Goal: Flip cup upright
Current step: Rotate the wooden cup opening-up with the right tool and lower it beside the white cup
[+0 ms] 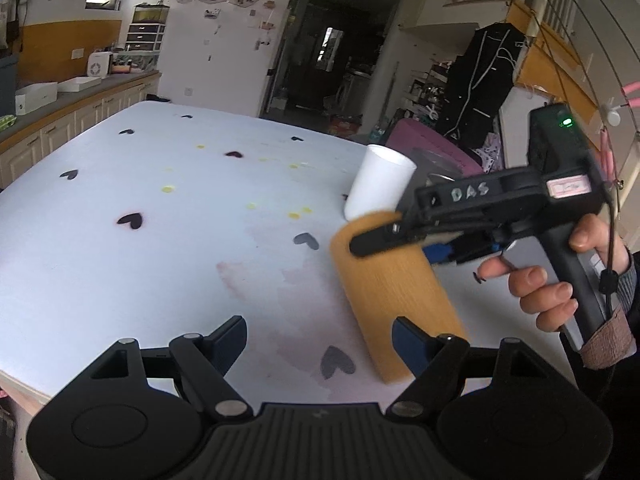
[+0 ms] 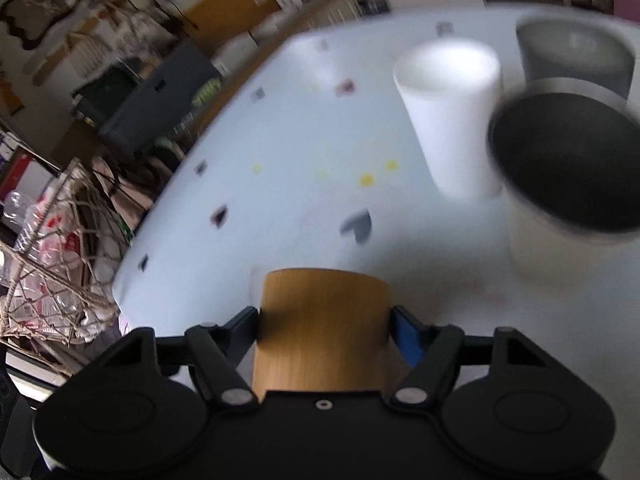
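Observation:
A wood-coloured cup [image 1: 394, 300] is held tilted above the pale table [image 1: 160, 220], blurred by motion. My right gripper [image 2: 324, 320] is shut on the wooden cup [image 2: 324, 320], one finger on each side; it also shows in the left wrist view [image 1: 376, 240] with a hand on its handle. My left gripper [image 1: 320, 340] is open and empty, low over the table's near edge, just left of the cup.
A white cup [image 1: 380, 184] stands upside down behind the wooden one. In the right wrist view the white cup [image 2: 452, 120], a dark-lined upright cup [image 2: 568, 184] and a grey cup [image 2: 576, 56] stand at the right. Cabinets [image 1: 60, 120] line the left wall.

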A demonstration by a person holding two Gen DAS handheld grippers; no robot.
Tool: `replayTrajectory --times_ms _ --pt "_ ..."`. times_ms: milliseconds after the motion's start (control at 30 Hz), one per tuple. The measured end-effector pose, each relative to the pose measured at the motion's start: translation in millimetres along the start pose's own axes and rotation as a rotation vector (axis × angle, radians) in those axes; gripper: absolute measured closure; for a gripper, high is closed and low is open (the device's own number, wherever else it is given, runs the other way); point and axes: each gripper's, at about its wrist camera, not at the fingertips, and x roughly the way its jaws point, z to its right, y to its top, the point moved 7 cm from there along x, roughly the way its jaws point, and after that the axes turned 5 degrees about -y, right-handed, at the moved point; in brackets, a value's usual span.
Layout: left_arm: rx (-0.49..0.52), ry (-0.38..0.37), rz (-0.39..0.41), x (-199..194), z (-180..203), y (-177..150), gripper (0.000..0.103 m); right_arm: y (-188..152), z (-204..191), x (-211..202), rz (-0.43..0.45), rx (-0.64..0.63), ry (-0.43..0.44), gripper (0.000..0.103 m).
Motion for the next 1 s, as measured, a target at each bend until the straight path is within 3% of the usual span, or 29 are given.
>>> replayTrajectory --times_ms 267,500,633,733,867,967,1000 --pt "0.052 -0.047 0.012 6 20 -1 0.024 -10 -28 -58 0.247 -0.261 -0.032 0.031" --pt "0.095 -0.034 -0.04 17 17 -20 0.024 -41 -53 -65 0.388 -0.488 -0.096 0.031" --pt "0.069 0.011 -0.054 13 -3 -27 0.024 -53 -57 -68 0.455 -0.545 -0.128 0.03" --pt "0.038 0.041 -0.044 7 -17 -28 0.024 -57 -54 -72 0.48 -0.531 -0.124 0.029" --pt "0.004 0.063 -0.023 1 -29 -28 0.024 -70 -47 -63 0.44 -0.508 -0.113 0.029" --pt "-0.014 0.068 -0.015 0 -34 -28 0.024 -79 -45 -46 0.412 -0.506 -0.137 0.031" --pt "-0.016 0.069 -0.014 0 -35 -28 0.024 -81 -44 -38 0.404 -0.508 -0.155 0.036"
